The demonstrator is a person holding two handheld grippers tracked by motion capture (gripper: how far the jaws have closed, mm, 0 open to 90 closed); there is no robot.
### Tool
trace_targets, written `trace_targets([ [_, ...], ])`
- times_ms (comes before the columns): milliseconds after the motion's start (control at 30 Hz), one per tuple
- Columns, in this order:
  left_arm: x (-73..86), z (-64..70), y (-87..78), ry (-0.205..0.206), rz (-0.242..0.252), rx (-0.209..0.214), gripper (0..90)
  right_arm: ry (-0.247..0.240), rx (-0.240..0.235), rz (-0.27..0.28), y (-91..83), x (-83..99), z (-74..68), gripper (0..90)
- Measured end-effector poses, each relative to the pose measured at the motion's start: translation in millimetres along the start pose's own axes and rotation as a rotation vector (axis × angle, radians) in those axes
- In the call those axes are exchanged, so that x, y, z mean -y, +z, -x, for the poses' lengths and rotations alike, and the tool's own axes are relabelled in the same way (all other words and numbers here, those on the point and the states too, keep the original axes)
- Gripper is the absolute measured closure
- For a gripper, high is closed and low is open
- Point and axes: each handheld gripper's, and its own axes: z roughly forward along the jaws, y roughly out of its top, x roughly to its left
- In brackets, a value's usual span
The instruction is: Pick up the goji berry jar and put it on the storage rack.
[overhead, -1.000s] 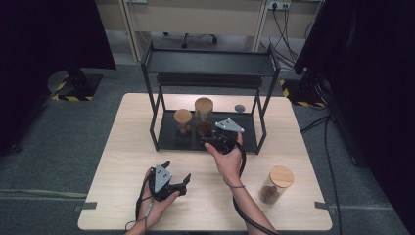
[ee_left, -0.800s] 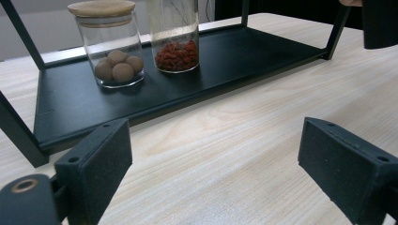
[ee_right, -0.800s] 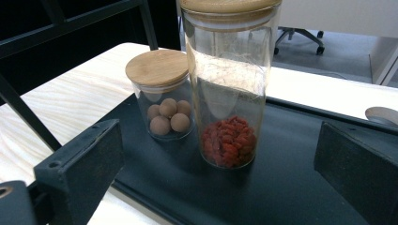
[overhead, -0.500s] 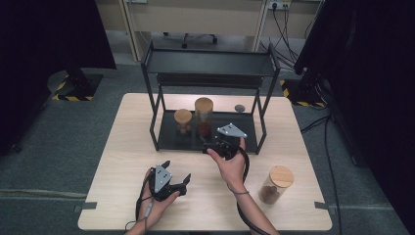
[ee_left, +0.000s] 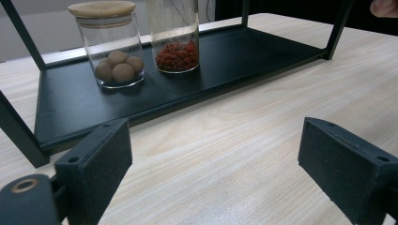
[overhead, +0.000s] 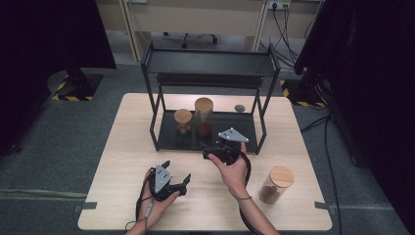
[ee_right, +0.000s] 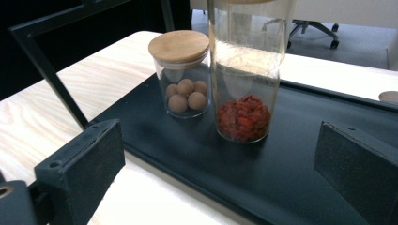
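- The right gripper hangs at the front edge of the black rack's lower shelf, held in the person's right hand; its jaws stand wide apart with nothing between them.
- In the right gripper view the jaws frame the tall glass jar of red bits, which stands upright on the lower shelf, near its middle.
- Just beside the tall jar, toward the shelf's left end, stands the short jar with brown balls, closed by a flat wooden lid. The two jars are close; I cannot tell whether they touch.
- The left gripper sits low over the desk near its front edge, left of centre, in the left hand. Its jaws are spread wide and empty.
- The left gripper view looks across bare wood at the shelf's front edge, with both jars farther back toward its left end.
- A third jar with a wooden lid, holding brown pieces, stands on the desk toward the front right corner, well apart from the rack.
- A small grey round object lies on the desk behind the rack, toward the back edge.
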Motion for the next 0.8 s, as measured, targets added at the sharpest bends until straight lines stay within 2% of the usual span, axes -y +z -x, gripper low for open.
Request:
trace_targets([
  [800, -0.1, 0.1, 0.2, 0.000, -0.003, -0.001, 10.0, -0.035, -0.018, -0.032, -25.6, 25.1, -6.5, 2.7],
])
